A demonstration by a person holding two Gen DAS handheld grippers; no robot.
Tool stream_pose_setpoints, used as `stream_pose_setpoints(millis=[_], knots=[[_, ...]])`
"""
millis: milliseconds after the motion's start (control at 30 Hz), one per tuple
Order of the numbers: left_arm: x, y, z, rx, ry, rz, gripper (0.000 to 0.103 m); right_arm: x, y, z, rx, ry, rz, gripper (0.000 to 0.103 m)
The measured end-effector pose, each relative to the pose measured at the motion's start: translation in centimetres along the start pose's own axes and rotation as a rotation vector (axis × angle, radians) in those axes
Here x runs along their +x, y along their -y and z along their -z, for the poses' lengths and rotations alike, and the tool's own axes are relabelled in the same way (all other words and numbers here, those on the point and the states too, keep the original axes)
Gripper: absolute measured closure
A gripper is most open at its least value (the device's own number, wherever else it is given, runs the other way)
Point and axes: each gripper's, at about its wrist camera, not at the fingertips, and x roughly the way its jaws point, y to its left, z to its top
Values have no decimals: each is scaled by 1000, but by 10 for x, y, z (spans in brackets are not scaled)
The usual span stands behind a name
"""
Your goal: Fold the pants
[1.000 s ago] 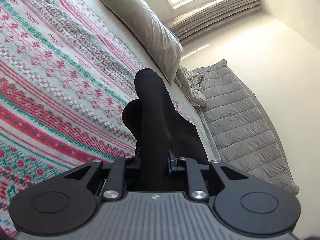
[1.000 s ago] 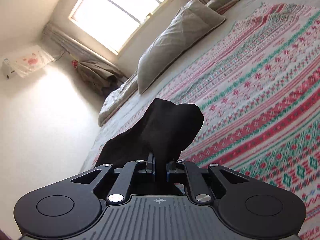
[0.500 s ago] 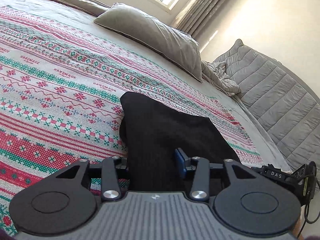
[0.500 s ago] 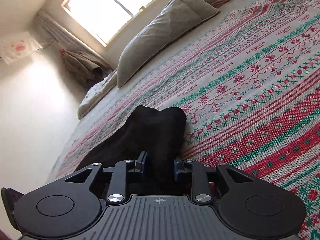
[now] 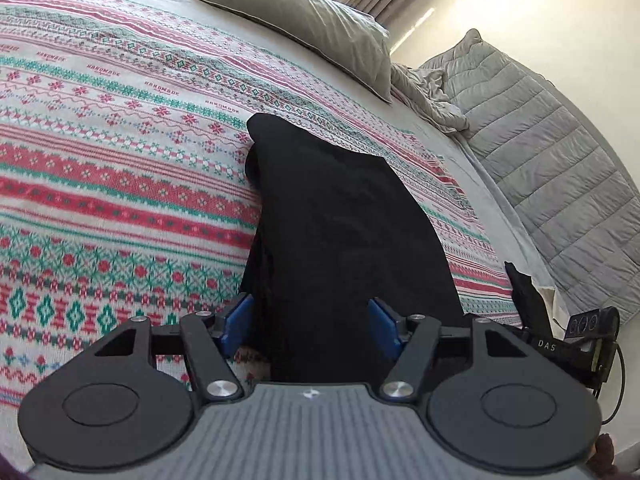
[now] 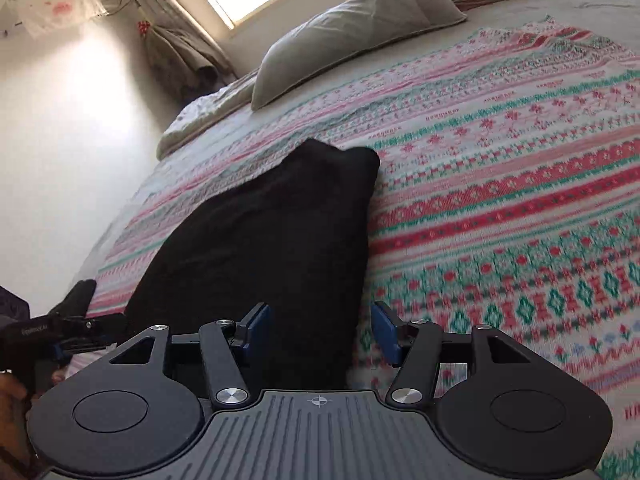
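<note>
Both jaws spread open over black pants (image 5: 344,240) on blanket (image 5: 120,168) repeating "HANDMADE"; "DAS" on right gripper (image 5: 520,292).

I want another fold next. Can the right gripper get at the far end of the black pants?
Probably yes: the right gripper is open, and the pants lie flat on the blanket with nothing covering their far end.
</note>
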Motion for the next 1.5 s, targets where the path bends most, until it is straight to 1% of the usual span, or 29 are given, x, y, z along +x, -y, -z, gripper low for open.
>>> stream_pose_setpoints(millis=[33, 67, 100, 167, 233, 267, 300, 333, 400, 467, 500, 567, 600, 633, 700, 733, 767, 833, 867, 933, 1000, 1067, 1100, 1133, 1200, 1267, 1333, 1400, 1500], knots=[[-1, -2, 5, 2, -18, 2, 21, -5, 3, 7, 25, -13, -23, 47], [0, -4, 10, -10, -58, 12, 21, -7, 7, 12, 63, -21, -54, 47], [2, -4, 16, -36, -104, 42, 21, -9, 11, 17, 121, -36, -93, 47], [1, -4, 25, -53, -115, 81, 21, -11, 15, 25, 205, -66, -150, 47], [1, -2, 29, -56, -107, 87, 25, -12, 11, 29, 210, -85, -169, 47], [3, -2, 31, -60, -111, 92, 32, -11, 8, 31, 205, -93, -170, 51], [5, -1, 33, -58, -127, 81, 60, -9, 5, 33, 196, -102, -166, 63], [6, 0, 34, -50, -138, 69, 72, -8, -1, 35, 165, -108, -136, 68], [-2, 7, 34, -29, -103, 62, 74, -12, -10, 34, 125, -95, -107, 80], [-11, 14, 31, 25, -66, 57, 74, -22, -14, 29, 116, -67, -122, 83], [-12, 16, 32, 48, -67, 46, 73, -25, -16, 28, 103, -57, -124, 83], [-5, 14, 35, 74, -98, 8, 73, -21, -19, 32, 76, -80, -91, 82], [2, 12, 40, 87, -125, -24, 71, -15, -19, 35, 56, -106, -67, 79], [7, 10, 43, 104, -133, -36, 69, -11, -19, 39, 37, -120, -52, 78], [5, 11, 46, 130, -118, -34, 68, -12, -20, 39, 6, -122, -45, 77], [3, 12, 46, 136, -112, -36, 64, -14, -21, 38, -6, -122, -34, 76], [-1, 14, 47, 148, -101, -40, 61, -17, -23, 37, -17, -117, -26, 70], [-8, 19, 49, 181, -78, -75, 43, -28, -28, 39, -72, -95, 25, 60], [-11, 26, 50, 212, -63, -108, 38, -34, -33, 39, -111, -73, 58, 54], [-19, 42, 55, 294, -20, -164, 22, -44, -45, 39, -187, -33, 105, 50], [-25, 57, 59, 336, 14, -190, 17, -53, -57, 40, -230, -11, 140, 39], [-31, 67, 58, 316, 26, -197, 14, -60, -67, 42, -257, 14, 163, 31], [-34, 71, 57, 302, 29, -201, 10, -63, -72, 42, -265, 16, 168, 28], [-37, 76, 55, 295, 35, -212, 6, -64, -77, 41, -271, 14, 173, 27], [-44, 90, 53, 305, 63, -265, 0, -69, -87, 38, -287, 17, 196, 23], [-49, 103, 54, 325, 92, -320, 0, -74, -97, 38, -297, 38, 241, 18], [-52, 113, 58, 320, 107, -330, 0, -81, -105, 39, -292, 64, 273, 17], [-53, 119, 64, 296, 106, -342, 0, -86, -111, 43, -281, 82, 285, 10], [-50, 127, 76, 294, 128, -395, 0, -91, -120, 53, -286, 106, 322, 9]])
